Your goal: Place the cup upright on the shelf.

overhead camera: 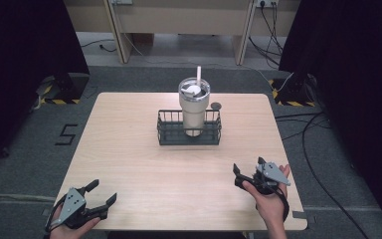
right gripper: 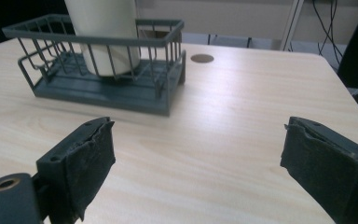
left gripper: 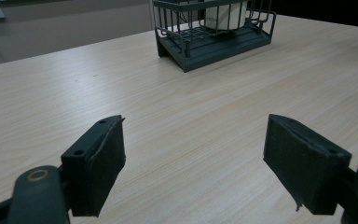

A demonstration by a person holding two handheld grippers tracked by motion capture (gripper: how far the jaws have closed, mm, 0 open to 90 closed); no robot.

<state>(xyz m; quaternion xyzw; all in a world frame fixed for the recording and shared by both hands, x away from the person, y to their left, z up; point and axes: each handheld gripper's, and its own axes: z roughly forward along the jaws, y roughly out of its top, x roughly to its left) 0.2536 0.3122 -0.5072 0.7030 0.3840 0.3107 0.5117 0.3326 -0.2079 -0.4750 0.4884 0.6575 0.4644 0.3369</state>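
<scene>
Tumbler [overhead camera: 194, 107] upright in basket [overhead camera: 165, 134], well beyond both open claws.

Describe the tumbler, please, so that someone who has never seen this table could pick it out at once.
On the light wooden table, look toward the far middle, where a dark wire basket sits. The tumbler stands upright inside it, rising well above the basket's rim. It is the only pale, tall thing there: a cream cup with a clear lid and a white straw sticking straight up.
</scene>
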